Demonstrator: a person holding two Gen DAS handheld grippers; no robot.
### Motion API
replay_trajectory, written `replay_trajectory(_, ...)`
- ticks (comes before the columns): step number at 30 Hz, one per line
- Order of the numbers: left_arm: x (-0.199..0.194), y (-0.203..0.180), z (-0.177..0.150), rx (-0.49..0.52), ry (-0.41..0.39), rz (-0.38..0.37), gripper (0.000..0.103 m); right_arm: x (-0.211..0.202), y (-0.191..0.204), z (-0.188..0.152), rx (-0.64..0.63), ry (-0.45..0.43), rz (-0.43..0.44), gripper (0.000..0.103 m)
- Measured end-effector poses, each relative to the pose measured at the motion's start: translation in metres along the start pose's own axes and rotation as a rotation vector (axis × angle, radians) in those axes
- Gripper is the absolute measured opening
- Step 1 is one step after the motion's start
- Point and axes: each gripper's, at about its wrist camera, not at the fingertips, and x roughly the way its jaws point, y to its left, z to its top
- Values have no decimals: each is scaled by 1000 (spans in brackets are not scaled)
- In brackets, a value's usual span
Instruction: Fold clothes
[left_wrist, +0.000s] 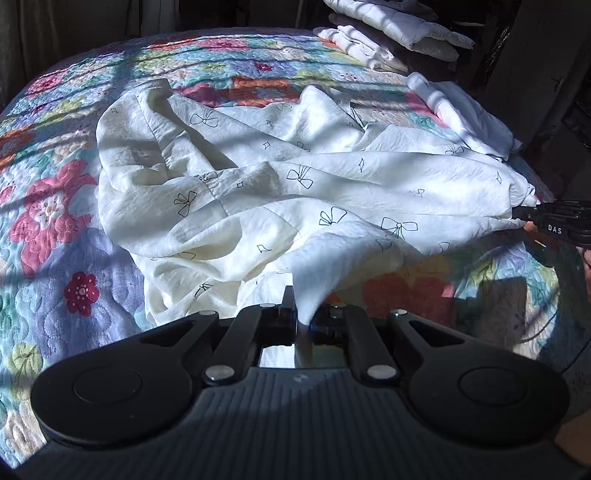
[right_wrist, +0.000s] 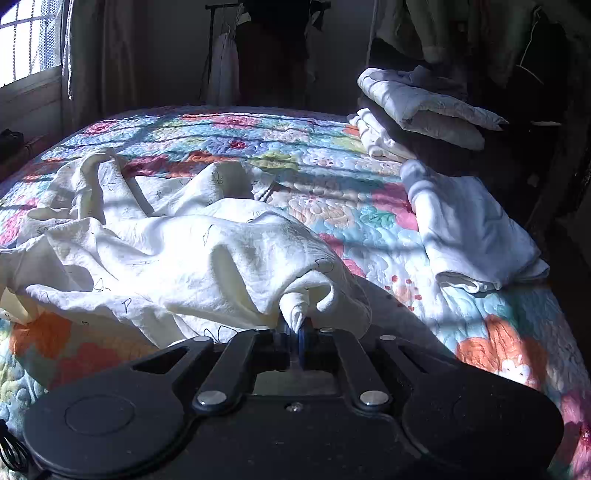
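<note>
A cream garment (left_wrist: 258, 177) printed with small black bows lies crumpled across the flowered quilt (left_wrist: 48, 206). My left gripper (left_wrist: 303, 325) is shut on a pinched edge of it near the bed's front, and the cloth rises a little from the quilt there. My right gripper (right_wrist: 297, 332) is shut on another edge of the same garment (right_wrist: 177, 258), which bunches up between its pads. From the left wrist view the right gripper (left_wrist: 517, 213) shows at the far right edge, biting the cloth's right corner.
A folded white garment (right_wrist: 469, 229) lies at the bed's right side. Behind it stands a stack of folded white and dark bedding (right_wrist: 417, 107). A window (right_wrist: 26, 40) lights the left; hanging clothes (right_wrist: 225, 70) fill the dark background.
</note>
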Motion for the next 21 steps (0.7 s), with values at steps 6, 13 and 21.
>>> replay_trajectory(6, 3, 9, -14, -37, 61, 9, 17, 20, -1, -27, 40, 150, -46, 14)
replay_trajectory(13, -53, 52, -21, -192, -71, 23, 56, -43, 56, 16, -165, -47, -28, 59)
replay_trajectory(21, -55, 106, -50, -396, -67, 48, 58, -40, 133, 39, -284, -66, 447, 59)
